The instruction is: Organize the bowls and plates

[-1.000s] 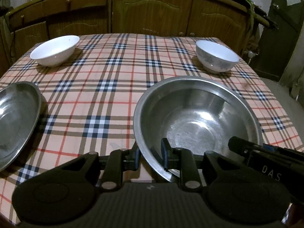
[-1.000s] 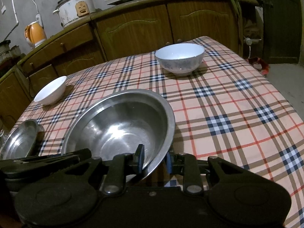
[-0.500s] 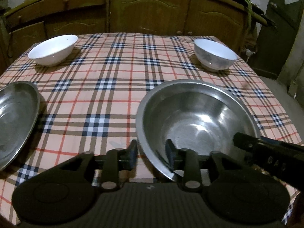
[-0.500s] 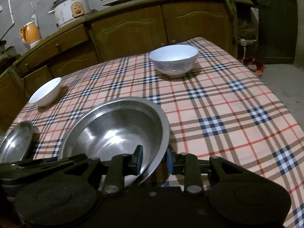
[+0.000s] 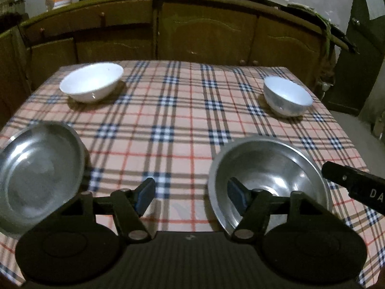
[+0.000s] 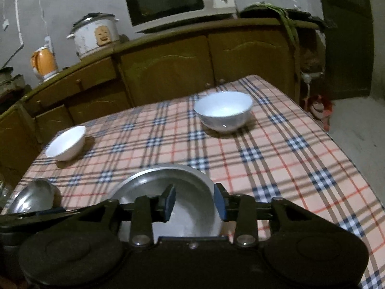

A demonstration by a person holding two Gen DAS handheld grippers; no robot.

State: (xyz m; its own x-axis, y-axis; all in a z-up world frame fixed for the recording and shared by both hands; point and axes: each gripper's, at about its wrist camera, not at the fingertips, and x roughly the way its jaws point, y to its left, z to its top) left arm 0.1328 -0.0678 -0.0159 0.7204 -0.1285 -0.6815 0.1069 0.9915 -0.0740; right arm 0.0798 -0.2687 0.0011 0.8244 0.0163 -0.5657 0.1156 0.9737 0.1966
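Observation:
A large steel bowl (image 5: pixel 269 171) sits on the plaid table near the front right; it also shows in the right wrist view (image 6: pixel 163 183). My left gripper (image 5: pixel 191 196) is open, its jaws astride the bowl's left rim without gripping. My right gripper (image 6: pixel 193 202) is open, its jaws astride the bowl's right rim. A steel plate (image 5: pixel 36 171) lies at the front left, also in the right wrist view (image 6: pixel 31 196). A wide white bowl (image 5: pixel 91 84) (image 6: pixel 66 142) stands at the back left. A deeper white bowl (image 5: pixel 286 98) (image 6: pixel 223 109) stands at the back right.
The plaid tablecloth (image 5: pixel 178 120) covers the table. Wooden cabinets (image 6: pixel 166 67) run behind it, carrying a microwave (image 6: pixel 178 0), a rice cooker (image 6: pixel 96 35) and an orange kettle (image 6: pixel 44 62). The table's right edge drops to the floor (image 6: pixel 356 120).
Both grippers opened and let go of the large steel bowl's rim. Both pulled back and up, so more of the table and cabinets shows.

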